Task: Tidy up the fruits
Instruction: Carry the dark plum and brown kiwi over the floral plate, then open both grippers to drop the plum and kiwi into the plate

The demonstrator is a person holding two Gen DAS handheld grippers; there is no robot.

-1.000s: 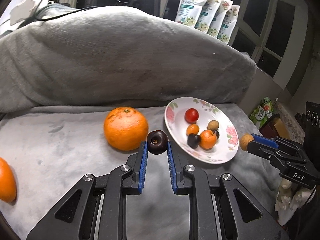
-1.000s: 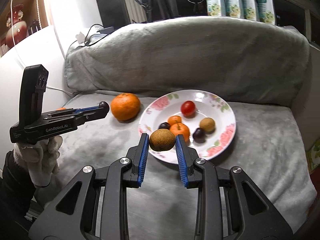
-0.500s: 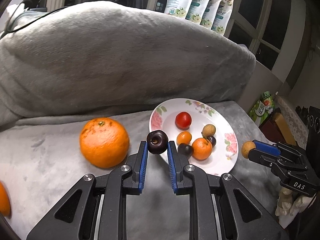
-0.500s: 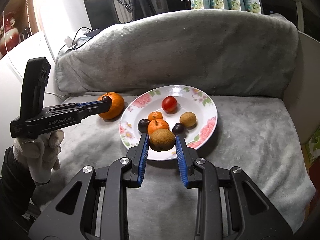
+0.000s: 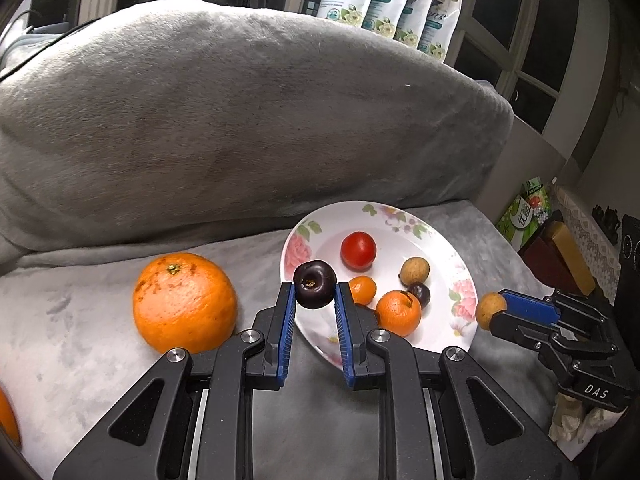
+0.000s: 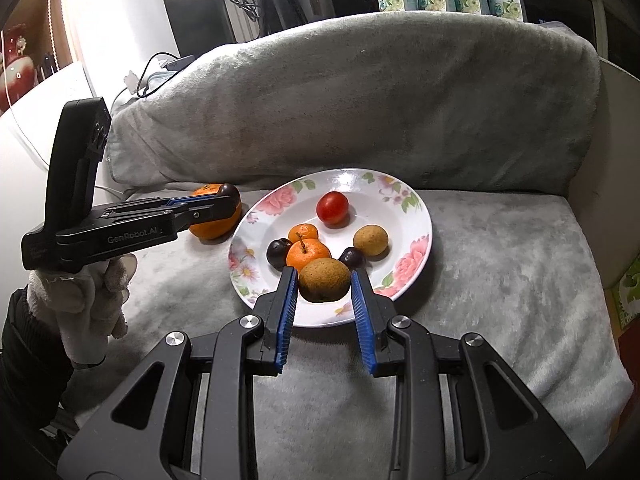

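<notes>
The left gripper (image 5: 315, 295) is clamped on a dark plum (image 5: 315, 284) at frame centre, beside the flowered plate (image 5: 460, 280). The right gripper (image 6: 325, 280) pinches a brown fruit (image 6: 325, 280) over the plate's near rim.

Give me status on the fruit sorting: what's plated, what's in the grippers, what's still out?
Done: the floral plate holds six small fruits, among them a red tomato and a stemmed tangerine.
In hand: left gripper is shut on a dark plum; right gripper is shut on a brown fruit, over the plate's near edge.
Left: the large orange on the blanket, plus another orange at the left wrist view's edge.
</notes>
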